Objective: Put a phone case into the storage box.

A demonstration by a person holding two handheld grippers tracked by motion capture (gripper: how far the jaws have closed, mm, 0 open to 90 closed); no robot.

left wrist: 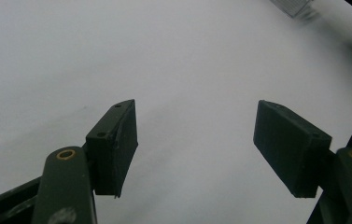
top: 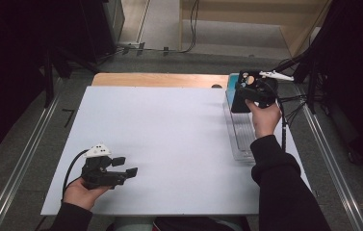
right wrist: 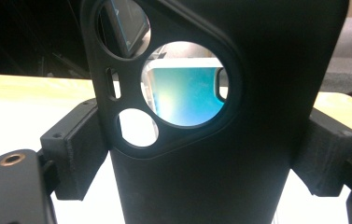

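Note:
A black phone case (right wrist: 211,154) with round camera cutouts stands upright between the pads (right wrist: 75,149) of my right gripper (right wrist: 206,158), which is shut on its two side edges. In the high view that gripper (top: 248,90) holds the case (top: 239,100) above the far end of a clear plastic tray (top: 239,137) at the table's right. Near the front left of the white table top (top: 169,134), my left gripper (top: 126,166) is open. Its fingers (left wrist: 115,144) stand wide apart over bare white surface, with nothing between them (left wrist: 194,140).
A blue object (top: 231,83) lies at the far end of the clear tray and shows through the case's large cutout (right wrist: 183,93). A strip of wooden table edge (top: 160,79) runs along the back. Cables and dark stands surround the table.

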